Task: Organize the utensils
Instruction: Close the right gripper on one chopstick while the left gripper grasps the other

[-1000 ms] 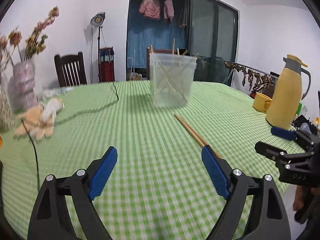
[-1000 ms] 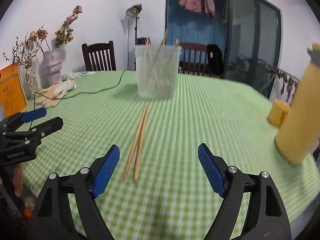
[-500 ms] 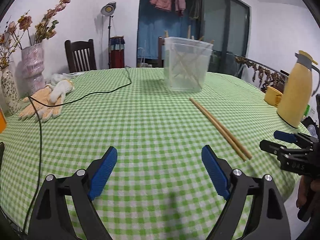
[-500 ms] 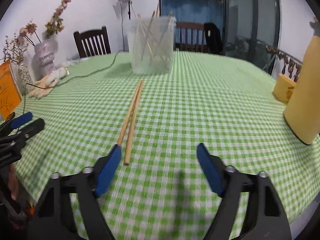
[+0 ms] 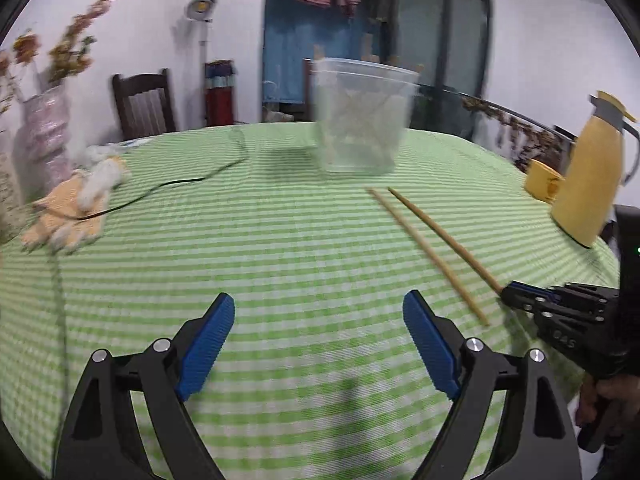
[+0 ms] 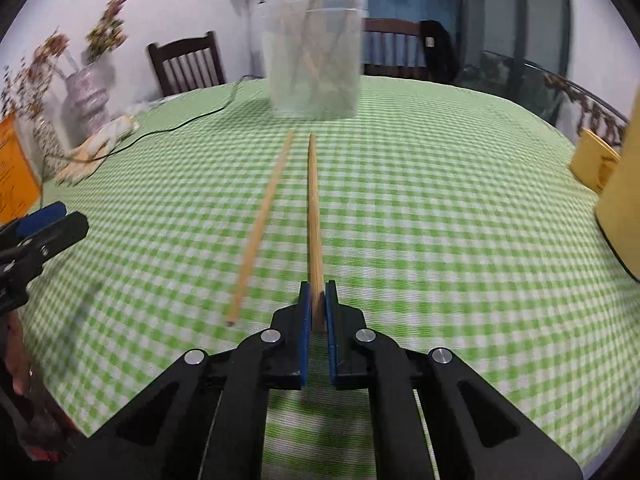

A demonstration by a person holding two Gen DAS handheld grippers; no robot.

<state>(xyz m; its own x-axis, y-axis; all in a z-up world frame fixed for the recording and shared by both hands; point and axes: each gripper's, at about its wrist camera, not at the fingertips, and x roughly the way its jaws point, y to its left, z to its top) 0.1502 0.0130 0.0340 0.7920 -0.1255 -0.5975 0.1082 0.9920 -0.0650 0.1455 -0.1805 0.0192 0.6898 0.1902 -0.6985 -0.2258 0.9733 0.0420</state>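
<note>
Two wooden chopsticks lie on the green checked tablecloth [image 6: 440,200]. My right gripper [image 6: 318,300] is shut on the near end of the right chopstick [image 6: 314,208], which points away toward a clear plastic container [image 6: 316,52] holding several more sticks. The other chopstick [image 6: 260,228] lies free just to its left. In the left wrist view my left gripper [image 5: 320,328] hangs open over bare cloth with nothing between its fingers. There the right gripper [image 5: 508,292] grips the chopstick [image 5: 444,236] at the right edge, and the container [image 5: 360,116] stands at the far centre.
A yellow thermos jug [image 5: 592,176] and a yellow cup [image 5: 542,180] stand at the right. A pair of work gloves [image 5: 76,208], a black cable [image 5: 180,184] and vases with dried flowers [image 5: 44,136] are at the left. Wooden chairs stand behind the table.
My right gripper has dropped to the table and closed on the near end of the right chopstick, splitting the pair slightly. My left gripper has shifted a little and stays open.
</note>
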